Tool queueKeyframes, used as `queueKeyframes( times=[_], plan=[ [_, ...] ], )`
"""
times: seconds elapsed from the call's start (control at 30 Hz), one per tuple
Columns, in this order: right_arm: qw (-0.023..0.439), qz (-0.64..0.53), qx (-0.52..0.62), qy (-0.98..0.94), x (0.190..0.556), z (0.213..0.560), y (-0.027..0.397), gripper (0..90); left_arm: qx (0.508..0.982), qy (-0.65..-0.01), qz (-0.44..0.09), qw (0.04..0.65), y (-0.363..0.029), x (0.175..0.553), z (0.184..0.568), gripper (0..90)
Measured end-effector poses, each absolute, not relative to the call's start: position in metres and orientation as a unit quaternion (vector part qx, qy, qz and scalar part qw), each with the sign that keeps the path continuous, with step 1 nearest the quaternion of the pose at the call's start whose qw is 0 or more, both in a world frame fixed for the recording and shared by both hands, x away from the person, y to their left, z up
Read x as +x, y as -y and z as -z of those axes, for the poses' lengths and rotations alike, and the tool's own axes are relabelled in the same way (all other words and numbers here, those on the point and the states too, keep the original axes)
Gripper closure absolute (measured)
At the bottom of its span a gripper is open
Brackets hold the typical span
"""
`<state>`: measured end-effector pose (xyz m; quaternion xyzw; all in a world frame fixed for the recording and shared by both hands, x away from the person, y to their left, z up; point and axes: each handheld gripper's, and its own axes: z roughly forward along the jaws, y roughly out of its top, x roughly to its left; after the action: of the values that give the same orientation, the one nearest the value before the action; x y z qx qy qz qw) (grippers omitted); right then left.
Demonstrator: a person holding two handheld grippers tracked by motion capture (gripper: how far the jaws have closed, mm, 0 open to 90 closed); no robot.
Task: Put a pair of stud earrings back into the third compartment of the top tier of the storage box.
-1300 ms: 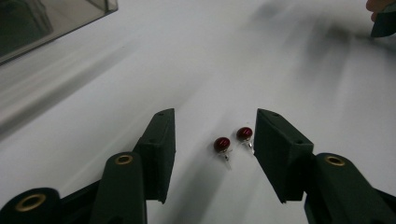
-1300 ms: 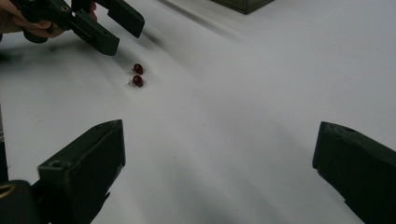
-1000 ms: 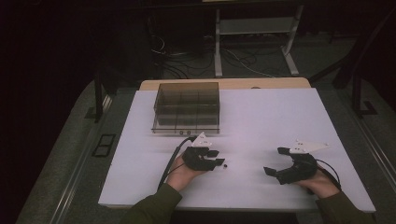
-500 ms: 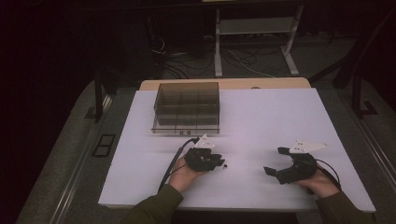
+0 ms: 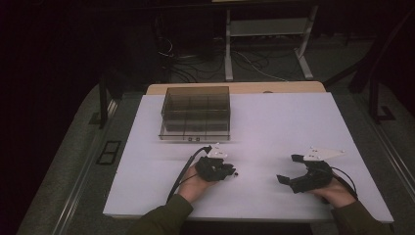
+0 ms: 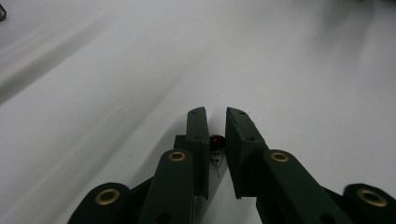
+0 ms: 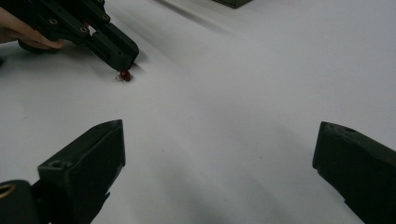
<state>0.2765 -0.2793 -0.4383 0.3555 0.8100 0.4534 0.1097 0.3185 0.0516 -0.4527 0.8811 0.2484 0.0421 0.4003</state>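
Note:
A tiny red bead-like part with thin wire legs (image 6: 216,142) lies on the white table (image 5: 284,122). My left gripper (image 6: 215,112) has it between its jaws, which have just been closing and now touch it on both sides. In the high view the left gripper (image 5: 234,172) rests low at the table's front centre. The right gripper view has the same red part (image 7: 125,75) under the left gripper's tip (image 7: 122,58). My right gripper (image 7: 219,140) stands wide open with nothing between its jaws, at the front right (image 5: 288,169).
A dark see-through box with compartments (image 5: 195,112) stands at the back left of the table. A metal stand (image 5: 264,29) and cables are on the floor beyond the far edge. White table surface lies between the two grippers.
The left gripper's jaws have drawn together around the red part. Both hands have stayed roughly where they were.

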Motion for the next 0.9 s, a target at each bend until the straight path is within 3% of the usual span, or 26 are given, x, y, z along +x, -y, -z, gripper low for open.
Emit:
queueKeyframes(
  times=[0.9],
  plan=[
    [0.106, -0.451, 0.355, -0.812, 0.276, 0.441, 0.280, 1.9, 0.859, -0.262, -0.042, 0.437, -0.096, 0.331, 0.428, 79.4]
  ],
)
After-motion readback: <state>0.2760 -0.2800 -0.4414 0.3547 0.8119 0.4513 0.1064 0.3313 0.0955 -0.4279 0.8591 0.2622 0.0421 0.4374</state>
